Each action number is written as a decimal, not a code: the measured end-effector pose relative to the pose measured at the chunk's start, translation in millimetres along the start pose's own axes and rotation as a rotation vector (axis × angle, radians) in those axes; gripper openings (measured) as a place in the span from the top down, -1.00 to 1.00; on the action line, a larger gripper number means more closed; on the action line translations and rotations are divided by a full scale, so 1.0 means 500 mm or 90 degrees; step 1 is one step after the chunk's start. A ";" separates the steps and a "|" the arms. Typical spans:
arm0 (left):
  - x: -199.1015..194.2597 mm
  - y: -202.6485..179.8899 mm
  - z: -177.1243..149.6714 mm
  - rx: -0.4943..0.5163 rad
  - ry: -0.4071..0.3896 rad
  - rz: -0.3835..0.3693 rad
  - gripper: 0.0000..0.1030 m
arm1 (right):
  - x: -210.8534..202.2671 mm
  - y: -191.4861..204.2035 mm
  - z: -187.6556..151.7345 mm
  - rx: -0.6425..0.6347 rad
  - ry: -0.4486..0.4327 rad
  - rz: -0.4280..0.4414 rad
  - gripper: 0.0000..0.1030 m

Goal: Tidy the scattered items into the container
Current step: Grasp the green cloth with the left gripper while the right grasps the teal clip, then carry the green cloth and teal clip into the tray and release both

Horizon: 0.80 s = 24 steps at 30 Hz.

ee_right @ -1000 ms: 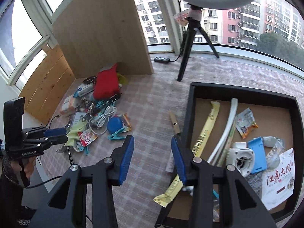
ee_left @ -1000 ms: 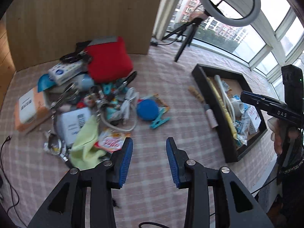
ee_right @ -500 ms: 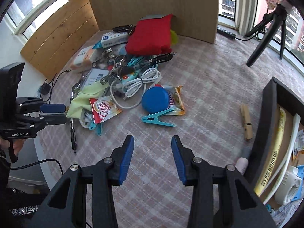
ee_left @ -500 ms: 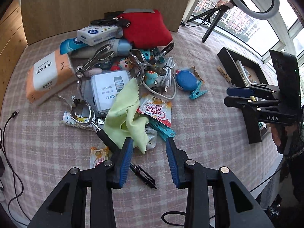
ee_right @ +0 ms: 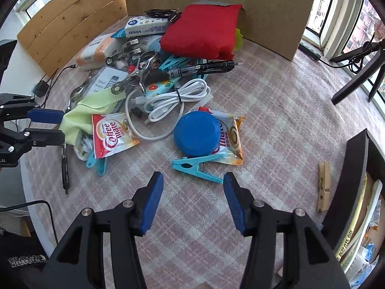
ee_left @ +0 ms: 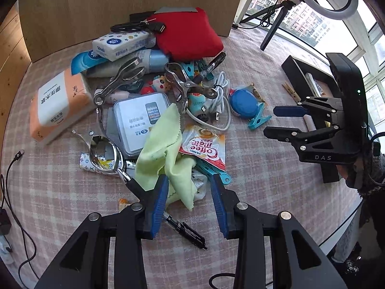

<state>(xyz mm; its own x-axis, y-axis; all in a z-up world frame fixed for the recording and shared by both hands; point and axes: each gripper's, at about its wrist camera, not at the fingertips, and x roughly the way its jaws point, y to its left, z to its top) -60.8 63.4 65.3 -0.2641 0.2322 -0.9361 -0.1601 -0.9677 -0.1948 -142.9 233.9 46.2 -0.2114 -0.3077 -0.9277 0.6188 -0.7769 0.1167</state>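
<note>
Both grippers hover w/ jaws spread, nothing held. Left gripper (ee_left: 189, 192) sits low over the near edge of the clutter pile; a corner of the yellow-green cloth (ee_left: 161, 154) lies btwn its blue pads, not pinched as far as can be told, and a black pen-like tool (ee_left: 185, 230) lies on the checked tablecloth (ee_left: 60, 204) just under the left pad. Beside the cloth: a Coffee-mate sachet (ee_left: 204, 147), a white card box (ee_left: 140, 122), metal tongs (ee_left: 118, 78), an orange tissue pack (ee_left: 57, 106). Further back, a red pouch (ee_left: 186, 33) leans vs the wooden board (ee_left: 120, 4). Right gripper (ee_right: 192, 192) points at the teal clothespin (ee_right: 196, 166), which lies just ahead of its tips, apart from them, touching the blue round lid (ee_right: 197, 133) that rests on a second sachet (ee_right: 232, 142). White coiled cable (ee_right: 173, 101) lies just behind the lid. A wooden clothespin (ee_right: 323, 185) lies alone near the black container (ee_right: 349, 180), at the right edge, well apart from the pile; it already holds several items, incl. a long white piece and a yellow strip.
</note>
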 end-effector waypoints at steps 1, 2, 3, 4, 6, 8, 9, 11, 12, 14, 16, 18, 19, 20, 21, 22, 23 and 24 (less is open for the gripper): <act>0.002 -0.001 0.000 0.002 0.001 -0.001 0.36 | 0.005 0.001 0.002 0.001 0.003 0.000 0.00; 0.004 -0.001 0.000 0.002 0.001 0.002 0.36 | 0.009 0.003 0.004 0.001 0.005 -0.003 0.00; 0.006 -0.001 0.001 0.001 0.002 0.003 0.36 | 0.013 0.005 0.006 -0.002 0.006 -0.010 -0.03; 0.009 0.000 0.002 0.001 0.004 0.002 0.36 | 0.016 0.009 0.008 -0.009 0.006 -0.019 -0.08; 0.014 0.004 0.003 -0.003 0.011 0.000 0.36 | 0.022 0.017 0.012 -0.021 0.005 -0.030 -0.09; 0.019 0.006 0.004 -0.007 0.017 0.004 0.36 | 0.029 0.020 0.016 -0.026 0.009 -0.032 -0.09; 0.021 0.008 0.004 -0.009 0.018 0.004 0.36 | 0.033 0.020 0.017 -0.027 0.012 -0.034 -0.09; 0.026 0.012 0.005 -0.012 0.021 0.008 0.36 | 0.042 0.018 0.018 -0.027 0.019 -0.033 -0.09; 0.028 0.015 0.006 -0.015 0.022 0.008 0.36 | 0.046 0.017 0.017 -0.027 0.024 -0.034 -0.10; 0.033 0.024 0.008 -0.022 0.023 -0.004 0.50 | 0.045 0.016 0.016 -0.032 0.017 -0.037 -0.09; 0.041 0.031 0.008 -0.030 0.031 -0.013 0.79 | 0.043 0.008 0.016 -0.025 0.014 -0.039 0.06; 0.041 0.034 0.007 -0.036 0.026 -0.020 0.91 | 0.036 -0.006 0.015 -0.005 0.011 -0.032 0.19; 0.038 0.035 0.006 -0.038 0.023 -0.024 0.95 | 0.032 -0.015 0.013 0.010 0.010 -0.013 0.20; 0.035 0.034 0.007 -0.037 0.020 -0.028 0.98 | 0.029 -0.023 0.011 0.022 0.008 0.003 0.20; 0.030 0.033 0.006 -0.037 0.016 -0.032 0.98 | 0.025 -0.029 0.007 0.029 0.005 0.010 0.21; 0.023 0.033 0.006 -0.039 0.009 -0.035 0.98 | 0.021 -0.033 0.003 0.033 0.001 0.013 0.22; 0.016 0.034 0.007 -0.041 0.004 -0.038 0.98 | 0.015 -0.036 -0.001 0.037 -0.004 0.016 0.22; 0.008 0.034 0.007 -0.041 -0.001 -0.040 0.98 | 0.008 -0.039 -0.005 0.043 -0.012 0.021 0.22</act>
<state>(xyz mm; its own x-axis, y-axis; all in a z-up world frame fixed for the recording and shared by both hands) -68.0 48.3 59.4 -0.2569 0.2922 -0.9212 -0.1142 -0.9557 -0.2713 -154.0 249.3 39.2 -0.2060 -0.3429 -0.9165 0.5734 -0.8013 0.1710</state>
